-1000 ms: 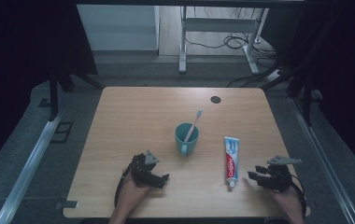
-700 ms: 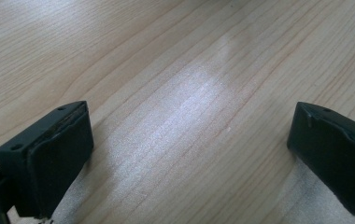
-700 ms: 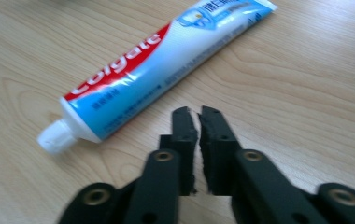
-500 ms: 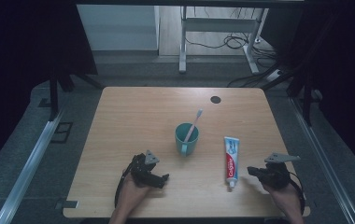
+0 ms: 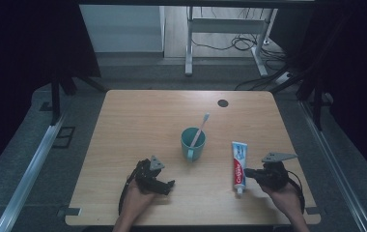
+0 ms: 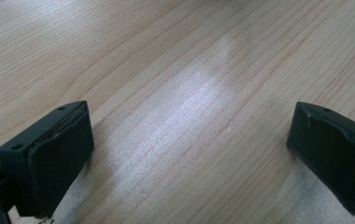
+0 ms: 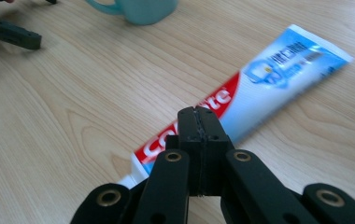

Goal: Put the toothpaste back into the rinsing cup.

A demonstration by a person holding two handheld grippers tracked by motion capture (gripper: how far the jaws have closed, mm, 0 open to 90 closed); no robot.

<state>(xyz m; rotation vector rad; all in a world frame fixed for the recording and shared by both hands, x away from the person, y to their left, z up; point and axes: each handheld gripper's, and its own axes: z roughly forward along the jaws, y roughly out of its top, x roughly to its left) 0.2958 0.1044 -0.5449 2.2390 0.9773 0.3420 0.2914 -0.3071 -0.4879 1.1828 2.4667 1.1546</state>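
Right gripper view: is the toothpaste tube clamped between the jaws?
No: the right hand-held gripper has its jaws pressed shut on nothing, above the toothpaste tube lying on the table.

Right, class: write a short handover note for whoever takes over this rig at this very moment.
Left tongs: open, resting on the table at its near left, nothing between them.
Right tongs: shut and empty, tips just over the toothpaste tube near its cap end.
Things: the tube lies flat at the near right. The teal cup stands mid-table, with the toothbrush leaning in it.
Done: nothing picked up yet.
Left: probably open the right tongs, grasp the tube, then bring tube and toothbrush together.
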